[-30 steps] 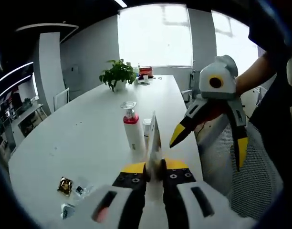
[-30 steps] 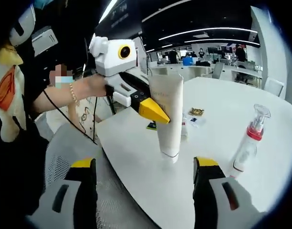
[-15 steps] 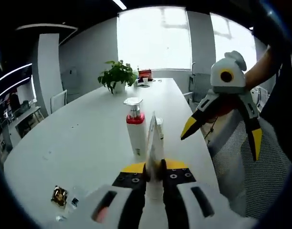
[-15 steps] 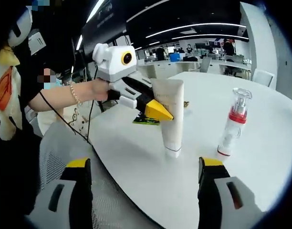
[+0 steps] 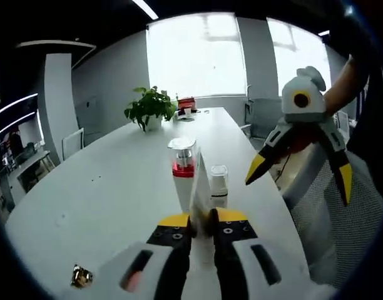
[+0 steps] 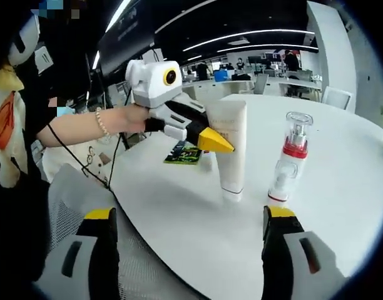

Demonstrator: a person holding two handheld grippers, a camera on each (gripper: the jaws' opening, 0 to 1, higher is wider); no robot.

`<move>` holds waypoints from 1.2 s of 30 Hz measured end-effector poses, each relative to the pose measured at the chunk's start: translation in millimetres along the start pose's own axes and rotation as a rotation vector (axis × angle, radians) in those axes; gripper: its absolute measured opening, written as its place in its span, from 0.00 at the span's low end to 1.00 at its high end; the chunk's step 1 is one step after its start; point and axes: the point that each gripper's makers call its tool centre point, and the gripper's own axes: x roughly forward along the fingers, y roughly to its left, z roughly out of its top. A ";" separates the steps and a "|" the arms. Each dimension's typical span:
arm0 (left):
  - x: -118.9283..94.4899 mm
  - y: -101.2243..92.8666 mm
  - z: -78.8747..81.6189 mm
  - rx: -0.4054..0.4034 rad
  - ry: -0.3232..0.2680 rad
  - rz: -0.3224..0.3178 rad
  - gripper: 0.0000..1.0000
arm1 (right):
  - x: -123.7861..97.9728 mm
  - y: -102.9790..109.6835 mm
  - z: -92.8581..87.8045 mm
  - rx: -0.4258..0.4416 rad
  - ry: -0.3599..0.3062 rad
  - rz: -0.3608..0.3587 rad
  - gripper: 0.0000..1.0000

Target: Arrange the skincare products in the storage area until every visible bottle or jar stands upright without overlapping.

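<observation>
The left gripper (image 6: 213, 140) clamps the white tube (image 6: 229, 150) near its top, holding it upright on the white table (image 6: 198, 219) — a braceleted hand (image 6: 132, 117) reaches in level. Just beside the tube stands the pump bottle (image 6: 287, 159). The right gripper (image 5: 301, 178) hovers off the table's edge — jaws spread wide, empty.

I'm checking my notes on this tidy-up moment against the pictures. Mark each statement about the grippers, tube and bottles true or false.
1. The left gripper is shut on the white tube. True.
2. The tube lies flat on the table. False: it stands on its cap end.
3. The right gripper is open. True.
4. The pump bottle has a blue collar. False: the collar is red.
5. A potted plant stands farther along the table. True.
</observation>
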 end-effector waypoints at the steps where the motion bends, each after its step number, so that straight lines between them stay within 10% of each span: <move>1: 2.0 1.5 0.2 0.002 -0.003 -0.003 0.18 | -1.7 -1.9 0.0 0.002 -0.004 -0.006 0.96; 36: 39.5 20.2 22.2 -0.001 -0.084 -0.055 0.19 | -19.5 -29.3 -1.1 0.073 -0.064 -0.107 0.96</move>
